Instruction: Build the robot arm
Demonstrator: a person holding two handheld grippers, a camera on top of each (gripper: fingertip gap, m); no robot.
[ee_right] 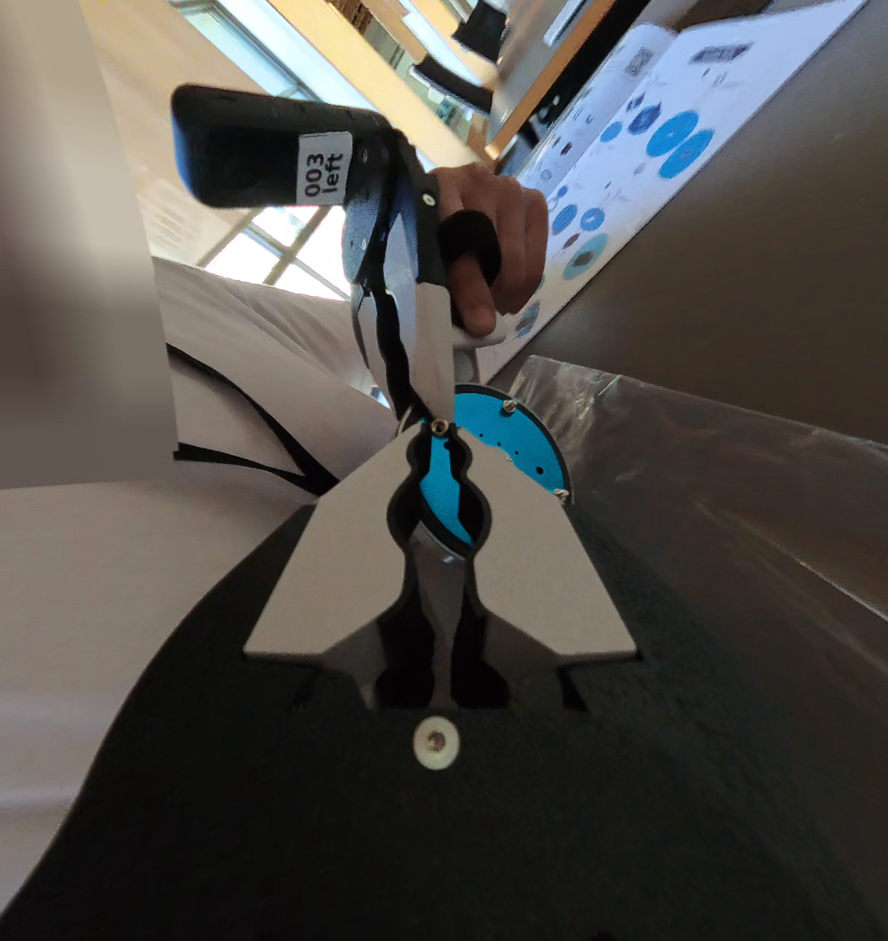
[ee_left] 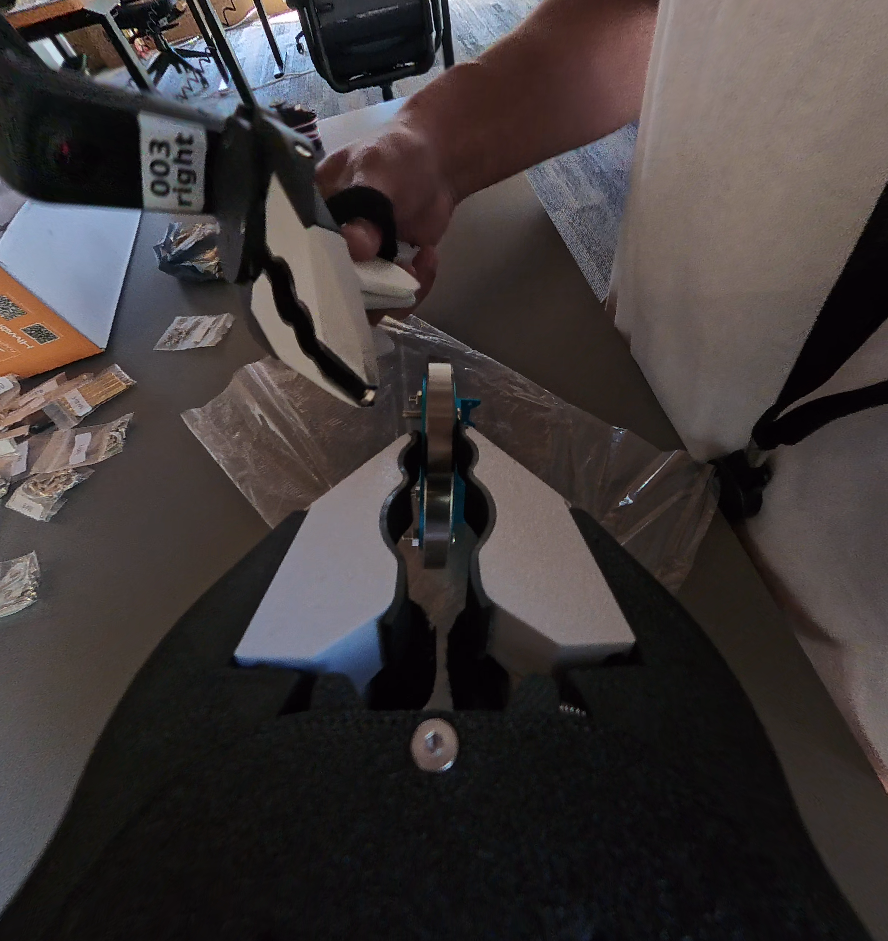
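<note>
Two grippers are meeting on one blue disc assembly [ee_left: 437,458]: left gripper [ee_left: 439,443] fingers clamping its metal rim edge-on, steadying it above a clear plastic bag [ee_left: 299,422]; right gripper [ee_right: 439,433] fingers pinching a rim screw [ee_right: 439,426]. Farther across the table [ee_left: 177,534], small hardware packets [ee_left: 49,448] are lying.

Round disc assembly [ee_right: 513,448]: bright blue face, silver metal rim. Folded card sheet [ee_left: 24,315] left of disc: orange with white panel. Tabletop [ee_left: 126,585]: plain grey-brown.
</note>
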